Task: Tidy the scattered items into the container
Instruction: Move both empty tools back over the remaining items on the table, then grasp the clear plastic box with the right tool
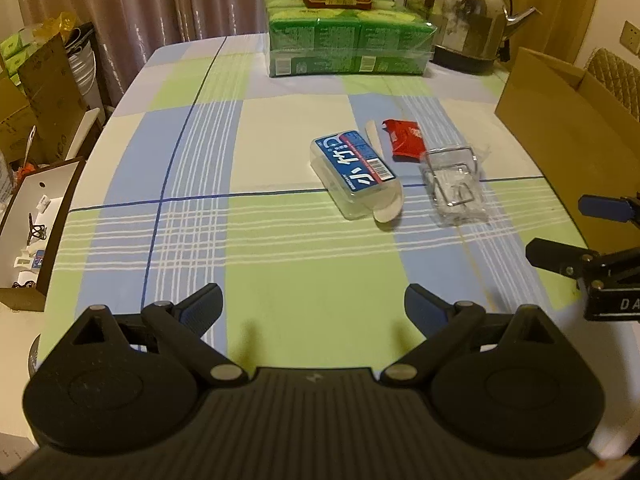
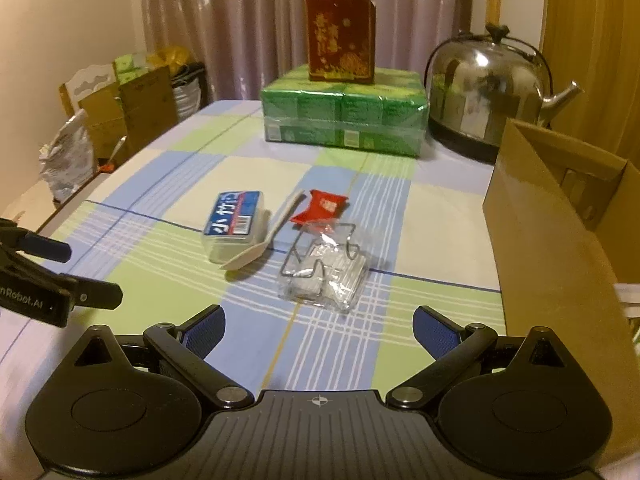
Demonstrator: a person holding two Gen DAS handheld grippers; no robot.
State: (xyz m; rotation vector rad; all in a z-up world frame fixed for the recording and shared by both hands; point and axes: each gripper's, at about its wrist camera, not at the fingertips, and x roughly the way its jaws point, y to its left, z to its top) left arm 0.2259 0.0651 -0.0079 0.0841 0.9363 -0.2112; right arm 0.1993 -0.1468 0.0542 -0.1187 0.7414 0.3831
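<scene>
Nearest the lens, both claws gape wide and hold nothing: the left gripper (image 1: 313, 305) at 6 o'clock in its own view, the right gripper (image 2: 319, 326) likewise, each hovering above the checked tablecloth (image 1: 280, 272).

Counting left to right, 4 loose items lie clustered at about 12 o'clock from the right gripper: 1 clear plastic box (image 2: 235, 226) with a blue label, 1 pale spoon (image 2: 267, 238) touching that box's right side, 1 red packet (image 2: 320, 208), and 1 clear bag (image 2: 324, 276) with a bent wire piece inside. At 3 o'clock stands 1 cardboard box (image 2: 552, 232), likely the container.

Risks, as I judge them: the spoon leans against the plastic box, so lifting either may drag the other; the slick bag could slip from the pads or spill; the cardboard wall is tall and could be knocked on approach.
</scene>
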